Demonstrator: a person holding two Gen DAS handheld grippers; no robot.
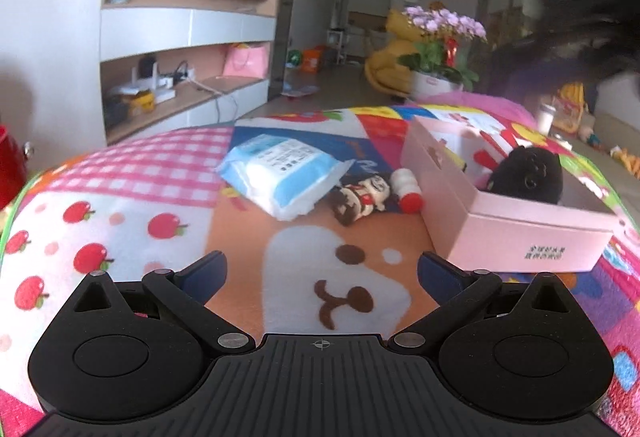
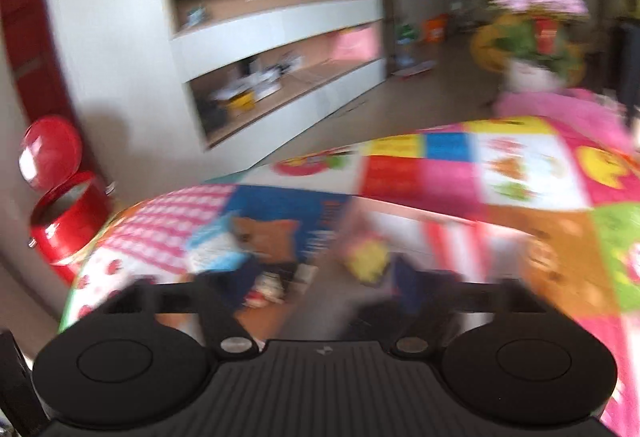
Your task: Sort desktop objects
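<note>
Seen from the left wrist, the left gripper stood wide apart with nothing between its blue-padded fingers, hovering over the patchwork blanket and its bear-face patch. Ahead of its left finger lay a blue-and-white tissue pack, tilted on the blanket. Straight ahead of the gap lay a small character doll on its side, touching the pack's near corner, and just right of the doll a small white bottle with a red cap lay against the wall of the pink box. That open box stood ahead of the right finger, and a black plush toy sat inside it at the near right end. Only this view showed the box's contents sharply; it also caught a dark blurred shape at the upper right edge, which could not be identified. The right wrist view was smeared with motion. There the right gripper had its fingers partly drawn in; whether anything was pinched between them could not be told. A blurred yellow item showed beyond the gap, ahead of the right finger. Only this view showed a red bin with its lid raised, on the floor far left of the fingers, beside the blanket's edge. The tissue pack appeared ahead of the left finger.
</note>
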